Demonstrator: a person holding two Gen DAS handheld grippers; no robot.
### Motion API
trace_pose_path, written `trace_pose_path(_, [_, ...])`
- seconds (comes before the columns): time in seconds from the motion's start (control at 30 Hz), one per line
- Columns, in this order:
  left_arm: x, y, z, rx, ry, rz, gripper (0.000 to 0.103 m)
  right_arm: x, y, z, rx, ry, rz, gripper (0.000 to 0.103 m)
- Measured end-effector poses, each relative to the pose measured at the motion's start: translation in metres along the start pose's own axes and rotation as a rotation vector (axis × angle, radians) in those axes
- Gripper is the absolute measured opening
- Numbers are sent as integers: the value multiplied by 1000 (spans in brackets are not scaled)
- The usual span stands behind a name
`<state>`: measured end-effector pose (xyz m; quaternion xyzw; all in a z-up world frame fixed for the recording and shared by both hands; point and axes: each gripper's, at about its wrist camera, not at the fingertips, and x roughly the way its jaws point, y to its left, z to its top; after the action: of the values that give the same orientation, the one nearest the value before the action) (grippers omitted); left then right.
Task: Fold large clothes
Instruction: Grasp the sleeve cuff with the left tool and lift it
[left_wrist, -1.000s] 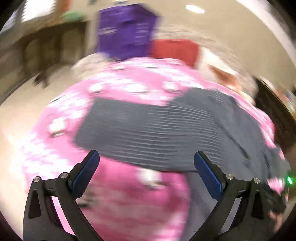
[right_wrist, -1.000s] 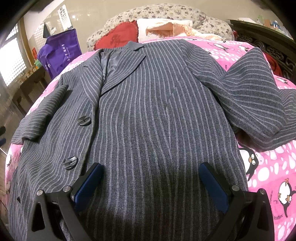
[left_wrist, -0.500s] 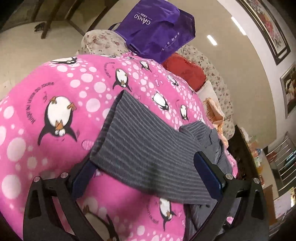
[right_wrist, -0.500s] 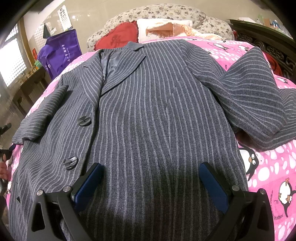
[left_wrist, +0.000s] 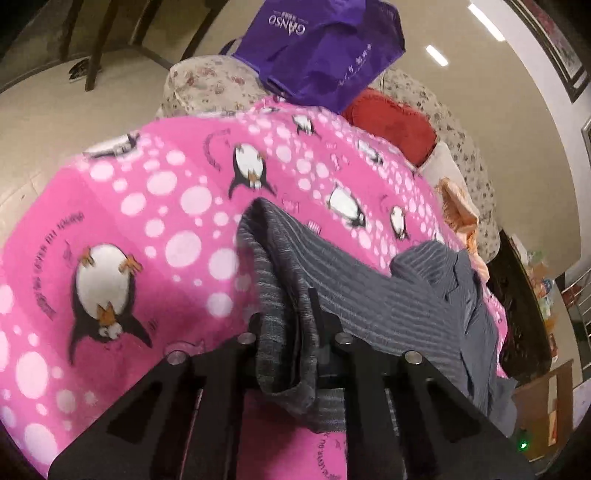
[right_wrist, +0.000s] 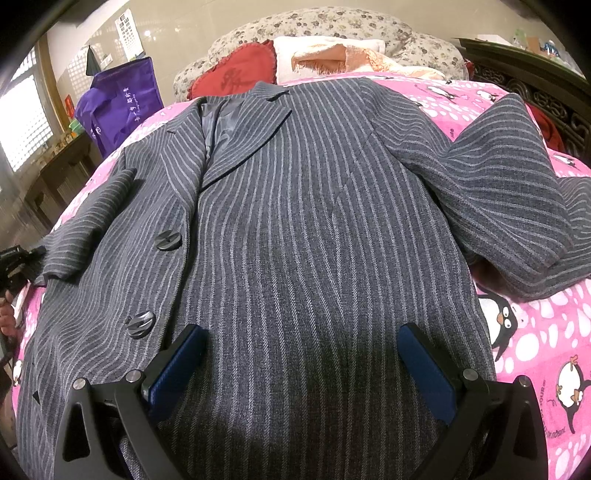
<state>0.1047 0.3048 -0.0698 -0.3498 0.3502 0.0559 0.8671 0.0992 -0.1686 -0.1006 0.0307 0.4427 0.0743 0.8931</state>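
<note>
A grey pinstriped jacket (right_wrist: 295, 229) lies face up on a pink penguin blanket (right_wrist: 532, 332), collar towards the pillows. Its right sleeve (right_wrist: 517, 206) lies crumpled out to the side. Its left sleeve (right_wrist: 88, 221) reaches the bed's left edge. In the left wrist view my left gripper (left_wrist: 286, 325) is shut on the cuff end of that sleeve (left_wrist: 280, 280), which bunches between the fingers. My right gripper (right_wrist: 301, 365) is open and empty, hovering over the jacket's lower front, near two dark buttons (right_wrist: 168, 240).
A purple tote bag (left_wrist: 321, 48) stands at the bed's head corner beside a red cushion (right_wrist: 236, 77), floral pillows (right_wrist: 325, 26) and an orange towel (right_wrist: 340, 55). Dark carved wooden furniture (right_wrist: 532, 81) lines the right side. Floor and table legs lie beyond the left edge.
My left gripper swung in over the left sleeve's cuff and shut on it. My right gripper has stayed still and open over the jacket.
</note>
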Motion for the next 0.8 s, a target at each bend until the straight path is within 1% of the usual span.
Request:
trace_pose_path(0.03, [-9,-1,5,5,-26,17,8,0,0,0,0,1,-1,103])
trace_pose_path(0.07, [-25,-1,14,-2,-71,34,8,0,0,0,-1,0,-1,103])
trace_pose_path(0.13, [-61,4,37,-41,-174,59,8,0,0,0,0,0,0,103])
trace_pose_path(0.17, [-84,6,49,-49,-243,82,8,0,0,0,0,0,0,103])
trace_pose_path(0.27, [-137,9,76,-12,-397,200,8,0,0,0,0,-1,0,103])
trace_pose_path(0.3, [-149,10,82,-4,-426,228,8,0,1,0,0,-1,0,103])
trace_pose_path(0.33, [-158,12,87,-8,-443,241,8,0,0,0,0,-1,1,103])
trace_pose_path(0.43, [-165,7,89,5,-448,233,8,0,1,0,1,-1,2,103])
trace_pose_path(0.53, [-152,-20,84,40,-404,147,8,0,1,0,1,-1,2,103])
trace_pose_path(0.6, [-127,-58,75,100,-325,36,8,0,0,0,1,-2,3,103])
trace_pose_path(0.63, [-119,-74,69,129,-301,3,8,0,1,0,1,-1,2,103])
trace_pose_path(0.73, [-70,-146,36,256,-200,-132,8,0,0,0,1,-2,3,103])
trace_pose_path(0.77, [-46,-174,17,295,-149,-179,8,0,0,0,1,-1,3,103])
trace_pose_path(0.8, [-30,-192,6,318,-113,-203,8,0,0,0,1,-1,3,103])
